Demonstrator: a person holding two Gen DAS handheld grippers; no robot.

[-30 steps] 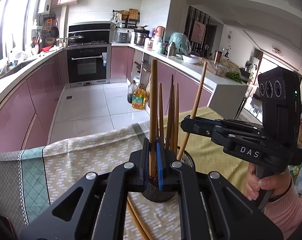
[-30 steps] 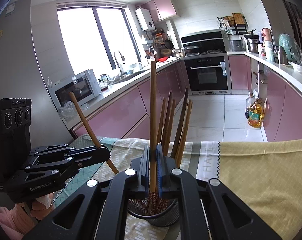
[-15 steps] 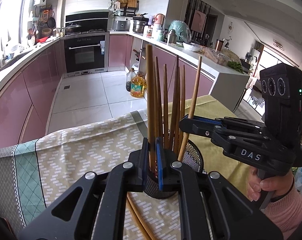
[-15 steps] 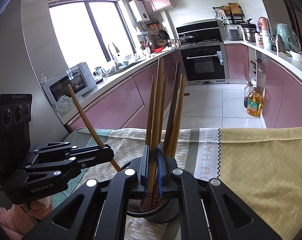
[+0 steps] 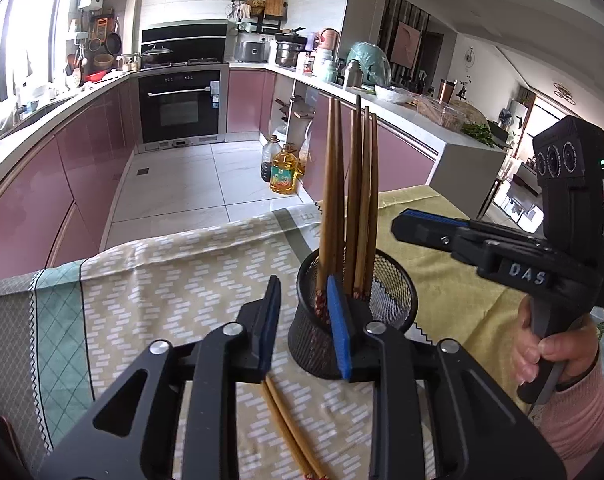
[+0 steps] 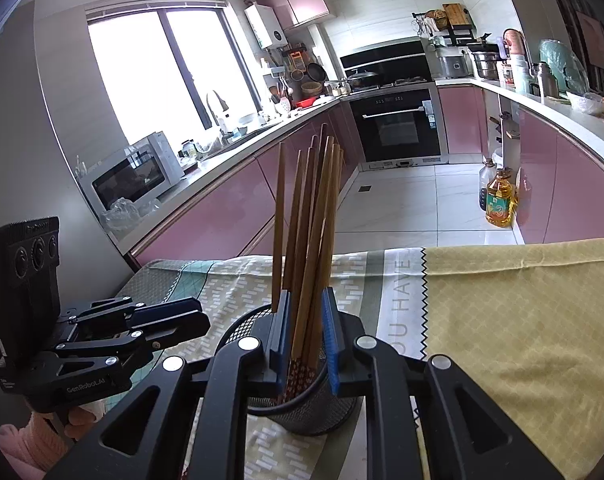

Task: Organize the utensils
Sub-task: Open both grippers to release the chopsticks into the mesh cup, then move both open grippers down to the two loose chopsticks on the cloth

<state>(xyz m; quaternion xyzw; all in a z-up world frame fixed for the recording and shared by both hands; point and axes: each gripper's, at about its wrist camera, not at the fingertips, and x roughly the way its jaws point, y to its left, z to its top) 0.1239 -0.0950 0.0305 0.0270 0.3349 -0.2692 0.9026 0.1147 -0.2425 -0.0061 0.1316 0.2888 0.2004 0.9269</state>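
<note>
Clearly the chopsticks (image 5: 351, 200) are light, stiff wooden rods, smooth enough to slip or roll if pinched too loosely. My judgement is that each is best taken around the middle of its shaft, across its narrow width, so it does not swing when lifted. Most of them stand bundled, thin ends up, in the black mesh cup (image 5: 393, 300) on the cloth-covered desk (image 5: 162, 280); the cup looks light too and could tip if knocked.

Seen from the left wrist, the left gripper (image 5: 303, 328) has its fingers spread and opening, with nothing between them: the right finger's blue pad lies in front of the cup's near wall, while two loose chopsticks (image 5: 290, 432) lie flat on the desk below the gap.

From the right wrist view, the right gripper (image 6: 305, 340) is opening as well; several standing chopsticks pass between its fingers just above the cup's rim, with clear gaps to the pads, so none is pinched.
</note>
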